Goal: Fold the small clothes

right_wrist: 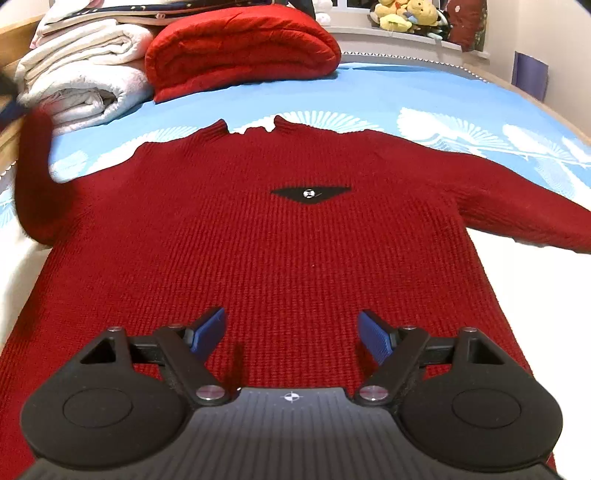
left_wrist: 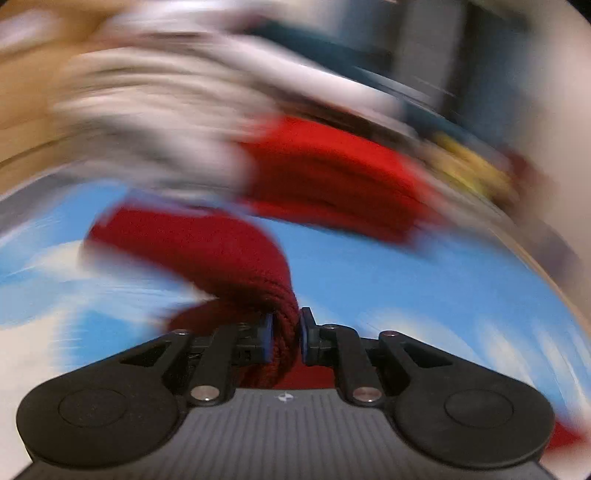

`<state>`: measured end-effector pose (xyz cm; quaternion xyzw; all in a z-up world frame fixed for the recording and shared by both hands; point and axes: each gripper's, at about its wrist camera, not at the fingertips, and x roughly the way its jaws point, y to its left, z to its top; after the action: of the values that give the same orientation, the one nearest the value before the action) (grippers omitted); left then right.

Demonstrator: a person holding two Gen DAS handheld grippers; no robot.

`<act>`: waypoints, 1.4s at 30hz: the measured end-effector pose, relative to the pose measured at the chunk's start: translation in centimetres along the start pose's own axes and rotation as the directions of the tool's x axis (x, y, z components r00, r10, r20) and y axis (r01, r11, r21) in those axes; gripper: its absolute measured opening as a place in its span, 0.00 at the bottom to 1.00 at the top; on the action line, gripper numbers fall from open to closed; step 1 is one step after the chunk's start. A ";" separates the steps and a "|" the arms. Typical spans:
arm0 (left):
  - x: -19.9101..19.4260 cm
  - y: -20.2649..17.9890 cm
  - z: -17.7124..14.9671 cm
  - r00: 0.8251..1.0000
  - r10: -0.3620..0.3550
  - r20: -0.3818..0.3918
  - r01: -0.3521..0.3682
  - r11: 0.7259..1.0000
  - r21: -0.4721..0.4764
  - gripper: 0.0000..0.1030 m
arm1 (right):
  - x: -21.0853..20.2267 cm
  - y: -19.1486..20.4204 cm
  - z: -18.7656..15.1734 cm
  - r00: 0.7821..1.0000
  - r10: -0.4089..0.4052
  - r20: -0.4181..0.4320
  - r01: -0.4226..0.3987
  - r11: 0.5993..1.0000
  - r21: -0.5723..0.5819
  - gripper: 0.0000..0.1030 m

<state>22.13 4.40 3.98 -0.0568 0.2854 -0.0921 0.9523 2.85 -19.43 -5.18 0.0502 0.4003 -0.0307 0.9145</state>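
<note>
A dark red knitted sweater (right_wrist: 280, 236) lies flat on the blue and white bed sheet (right_wrist: 424, 99), collar away from the camera, a small black diamond patch (right_wrist: 310, 194) on its chest. One sleeve (right_wrist: 524, 206) stretches out sideways; the other sleeve (left_wrist: 207, 251) is lifted off the bed.

Sweater (right_wrist: 280, 236) flat on the bed (right_wrist: 424, 96), folded blanket (right_wrist: 240, 48) behind it, stacked towels (right_wrist: 85, 74) left of the blanket

a bed (right_wrist: 424, 92) with a blue sheet, folded blankets (right_wrist: 85, 70), soft toys (right_wrist: 402, 14) on a window ledge.
</note>
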 end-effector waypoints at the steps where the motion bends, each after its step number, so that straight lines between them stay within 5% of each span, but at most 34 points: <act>1: 0.6 -4.3 -2.0 0.993 -0.101 -0.056 0.107 0.986 0.126 0.55 | 0.1 -0.1 0.1 1.000 -0.003 -0.005 0.003 1.000 0.000 0.78; 2: 1.0 -7.6 -3.9 0.988 -0.124 -0.097 0.142 0.965 0.218 0.85 | 0.2 -0.3 0.1 1.000 0.000 -0.012 0.000 1.000 0.004 0.78; 3: 1.3 -10.0 -5.8 0.992 -0.087 -0.094 0.111 0.949 0.294 0.99 | 0.3 -0.5 0.2 1.000 0.003 -0.019 -0.002 1.000 0.008 0.78; 5: 1.8 -12.4 -8.6 0.999 -0.015 -0.039 0.029 0.912 0.409 1.00 | 0.2 -1.2 0.4 1.000 0.003 -0.023 -0.002 1.000 0.025 0.78; 7: 2.7 -12.5 -9.8 0.998 0.015 -0.065 0.018 0.879 0.477 1.00 | 0.1 -1.9 0.5 1.000 -0.005 -0.021 0.006 0.999 0.032 0.78; 13: 4.1 -4.2 -6.9 0.971 0.194 -0.138 -0.154 0.954 0.257 1.00 | -0.2 -4.7 1.2 1.000 -0.028 -0.011 0.028 0.997 0.068 0.78; 18: 1.9 2.8 -6.8 0.923 0.279 -0.263 -0.248 0.958 0.148 1.00 | -1.3 -8.1 1.9 0.998 -0.059 0.026 0.055 0.990 0.133 0.78; 24: -4.6 6.4 -12.9 0.870 0.266 -0.415 -0.200 0.960 0.195 1.00 | -1.6 -14.0 1.5 0.997 -0.070 -0.019 0.073 0.965 0.254 0.78; 29: -7.2 8.3 -17.3 0.840 0.212 -0.500 -0.176 0.977 0.118 0.99 | -0.9 -17.9 -0.9 0.991 -0.017 -0.131 0.062 0.938 0.342 0.78; 31: -7.8 8.5 -19.0 0.838 0.209 -0.504 -0.183 0.978 0.103 0.77 | -0.3 -19.1 -2.0 0.984 -0.027 -0.176 0.092 0.923 0.374 0.78; 32: -8.4 8.5 -19.3 0.856 0.181 -0.484 -0.162 0.983 0.080 0.59 | 0.0 -19.4 -2.6 0.982 -0.015 -0.191 0.089 0.917 0.389 0.79; 33: -9.1 8.3 -19.2 0.864 0.175 -0.473 -0.164 0.984 0.064 0.27 | -0.2 -19.3 -3.1 0.986 -0.003 -0.168 0.066 0.926 0.371 0.79; 34: -9.6 7.9 -19.2 0.862 0.186 -0.471 -0.179 0.982 0.060 0.14 | -0.5 -18.9 -3.4 0.986 0.005 -0.164 0.047 0.948 0.315 0.70; 35: -10.3 7.6 -19.2 0.858 0.228 -0.460 -0.223 0.973 0.066 0.12 | -0.8 -18.2 -3.9 0.987 0.018 -0.161 0.023 0.968 0.250 0.34; 36: -11.1 7.1 -19.5 0.854 0.266 -0.447 -0.257 0.963 0.081 0.12 | -1.2 -17.6 -4.4 0.989 0.026 -0.145 0.005 0.978 0.209 0.14; 39: -13.5 5.9 -21.0 0.829 0.317 -0.462 -0.302 0.947 0.108 0.11 | -2.4 -17.0 -5.5 0.990 0.037 -0.133 -0.013 0.985 0.172 0.12; 42: -16.0 6.0 -21.9 0.823 0.299 -0.484 -0.292 0.952 0.092 0.11 | -3.9 -18.1 -6.1 0.987 0.057 -0.152 -0.024 0.977 0.214 0.11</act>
<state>-2.24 12.37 -6.68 0.0200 0.5230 0.0429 0.8510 -5.96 -36.62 -7.61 0.1575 0.4645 -0.0504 0.8700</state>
